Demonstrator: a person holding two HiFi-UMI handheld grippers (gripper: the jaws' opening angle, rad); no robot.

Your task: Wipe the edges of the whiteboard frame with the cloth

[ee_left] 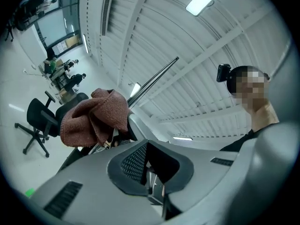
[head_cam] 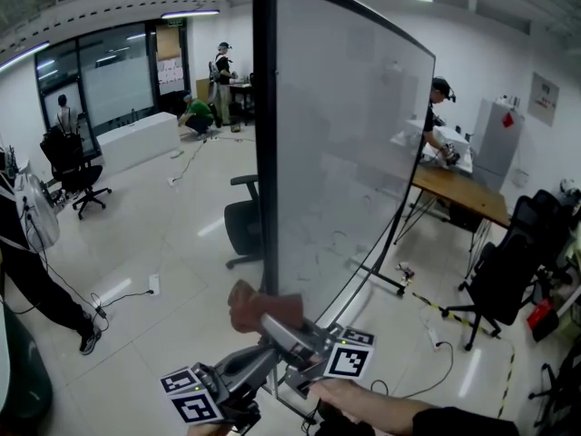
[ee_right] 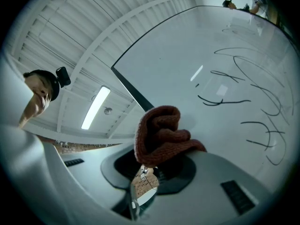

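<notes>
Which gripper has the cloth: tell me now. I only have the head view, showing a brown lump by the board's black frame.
Observer: The right gripper; its own view shows its jaws shut on the brown cloth.
Operator: Report the left gripper.
Observer: Its jaws stand apart with nothing between them.
Operator: Confirm the cloth touches the frame.
Observer: Cannot tell; the right gripper view shows the cloth overlapping the frame's black edge, contact unclear.
</notes>
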